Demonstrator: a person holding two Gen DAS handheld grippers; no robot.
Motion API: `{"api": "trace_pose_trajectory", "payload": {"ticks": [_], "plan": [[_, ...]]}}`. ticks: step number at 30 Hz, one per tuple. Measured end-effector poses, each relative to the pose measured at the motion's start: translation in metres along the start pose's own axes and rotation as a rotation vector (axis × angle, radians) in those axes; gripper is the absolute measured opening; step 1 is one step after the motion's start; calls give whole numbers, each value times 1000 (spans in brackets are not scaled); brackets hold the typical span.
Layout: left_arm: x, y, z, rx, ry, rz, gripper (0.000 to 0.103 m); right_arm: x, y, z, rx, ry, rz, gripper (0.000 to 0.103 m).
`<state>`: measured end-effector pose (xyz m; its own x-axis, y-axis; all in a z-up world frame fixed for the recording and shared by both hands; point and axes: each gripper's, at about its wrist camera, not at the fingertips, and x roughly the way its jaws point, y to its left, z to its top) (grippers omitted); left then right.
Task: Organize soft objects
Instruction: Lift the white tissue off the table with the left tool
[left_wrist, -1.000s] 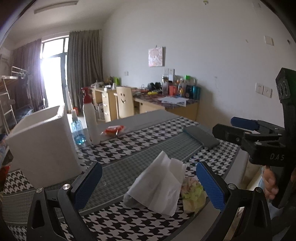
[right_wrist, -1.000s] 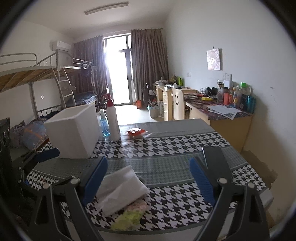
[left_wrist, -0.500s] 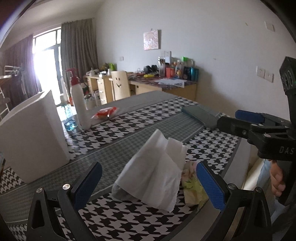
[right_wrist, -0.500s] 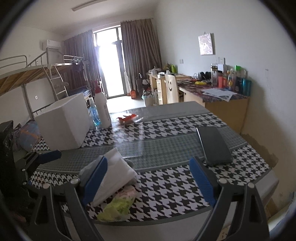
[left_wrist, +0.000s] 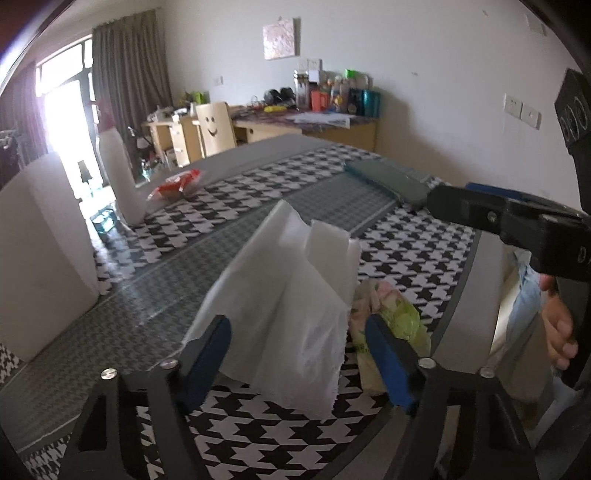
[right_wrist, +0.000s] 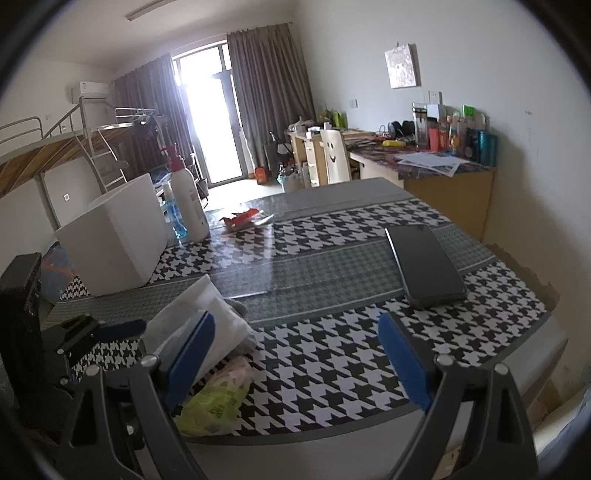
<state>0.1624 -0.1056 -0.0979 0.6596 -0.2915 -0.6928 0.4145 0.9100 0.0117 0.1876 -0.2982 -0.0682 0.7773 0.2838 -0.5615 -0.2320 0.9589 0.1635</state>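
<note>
On the table (right_wrist: 332, 354), the tissue (right_wrist: 207, 321) lies behind the packet (right_wrist: 214, 398), the phone (right_wrist: 424, 266) far right.

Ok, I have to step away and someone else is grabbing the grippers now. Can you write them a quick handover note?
Left gripper: open, fingers either side of the white tissue, not closed on it.
Right gripper: open, empty, over the checked table.
The tissue stands up near the table's front edge, with a small green packet beside it. A phone lies to the right, a white box at back left.
Done: nothing grasped yet. Left: grip the tissue, then tidy it and the packet.
</note>
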Motion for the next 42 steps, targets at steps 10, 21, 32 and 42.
{"api": "trace_pose_trajectory", "payload": {"ticks": [10,21,32,42], "plan": [[10,2,2,-14,56,-46,11,8,-7,-2,30,23,9,93],[-8,33,18,-92,-15,40,10,12,-11,-3,52,32,25,93],[-6,27,17,-52,-39,58,74,16,-9,-5,52,45,30,93],[15,13,15,14,18,119,74,18,-13,-7,62,55,38,93]]}}
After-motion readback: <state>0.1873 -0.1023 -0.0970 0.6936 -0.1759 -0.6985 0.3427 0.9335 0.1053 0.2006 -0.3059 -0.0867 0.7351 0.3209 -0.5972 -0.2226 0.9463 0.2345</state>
